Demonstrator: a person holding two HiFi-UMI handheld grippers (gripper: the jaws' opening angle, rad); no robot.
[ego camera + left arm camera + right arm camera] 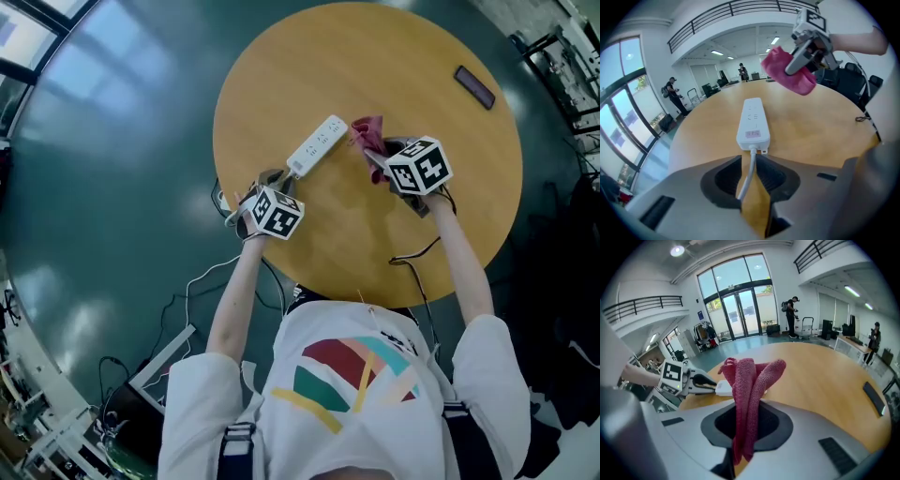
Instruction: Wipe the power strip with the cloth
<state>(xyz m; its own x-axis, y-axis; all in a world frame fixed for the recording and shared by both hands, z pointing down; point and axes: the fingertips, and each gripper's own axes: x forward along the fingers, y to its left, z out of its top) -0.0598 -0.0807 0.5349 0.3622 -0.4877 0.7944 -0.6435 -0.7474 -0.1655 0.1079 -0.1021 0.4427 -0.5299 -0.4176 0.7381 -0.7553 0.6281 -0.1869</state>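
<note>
A white power strip (pixel 317 145) (pixel 753 122) lies on the round wooden table (pixel 375 56), its white cable (pixel 749 173) running back off the near-left edge. My left gripper (pixel 277 178) (pixel 749 180) sits just behind the strip's cable end. Its jaws stand a little apart with the cable passing loosely between them. My right gripper (pixel 380 159) (pixel 745 427) is shut on a red cloth (pixel 367 136) (pixel 747 390), held bunched above the table just right of the strip's far end. The left gripper view shows the cloth (pixel 787 70) hanging beyond the strip.
A dark flat device (pixel 474 86) (pixel 873 398) lies at the table's far right. A thin black cable (pixel 412 255) crosses the near table edge under my right arm. Green floor surrounds the table; people stand far off in the hall.
</note>
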